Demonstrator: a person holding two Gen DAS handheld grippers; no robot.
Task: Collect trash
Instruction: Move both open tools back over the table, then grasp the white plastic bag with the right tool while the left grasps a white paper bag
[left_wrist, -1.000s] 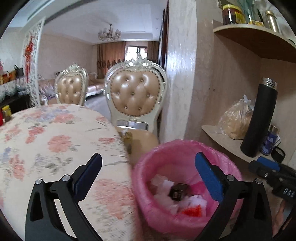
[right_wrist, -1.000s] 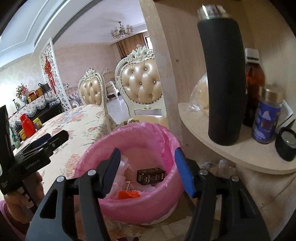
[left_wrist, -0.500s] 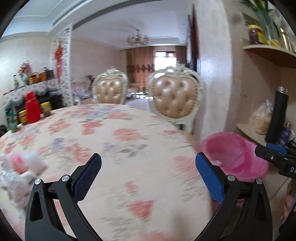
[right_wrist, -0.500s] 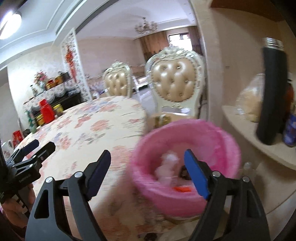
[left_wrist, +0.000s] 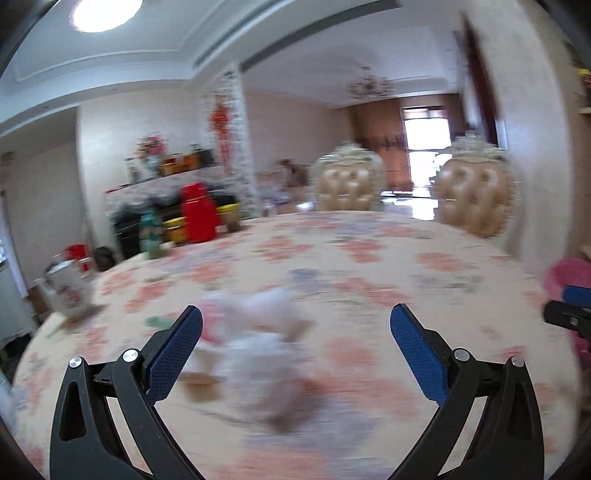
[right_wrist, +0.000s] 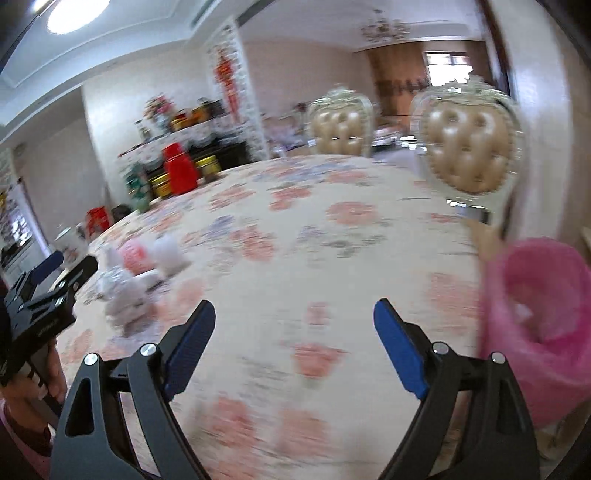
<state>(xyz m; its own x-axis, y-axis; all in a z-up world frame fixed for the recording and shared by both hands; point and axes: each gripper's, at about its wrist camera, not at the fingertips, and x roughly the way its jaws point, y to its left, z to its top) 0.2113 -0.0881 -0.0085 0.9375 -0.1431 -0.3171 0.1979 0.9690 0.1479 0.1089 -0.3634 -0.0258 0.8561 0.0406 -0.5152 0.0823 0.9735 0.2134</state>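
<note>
Both the left gripper (left_wrist: 295, 350) and right gripper (right_wrist: 295, 347) have their blue-padded jaws spread wide holding nothing, over the floral-clothed round table (right_wrist: 314, 236), with the blurry white crumpled paper trash (left_wrist: 266, 354) (pretty smeared) lying between the left one's fingers and the pink-lined bin (right_wrist: 539, 325) off the table's right edge.

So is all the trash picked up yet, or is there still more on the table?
Not yet. Some white bits already sit in the pink bin. Nothing is in hand: the left gripper and right gripper are both open and empty. A pile of crumpled white tissues still lies on the flowered table, right in front of the left gripper.
</note>
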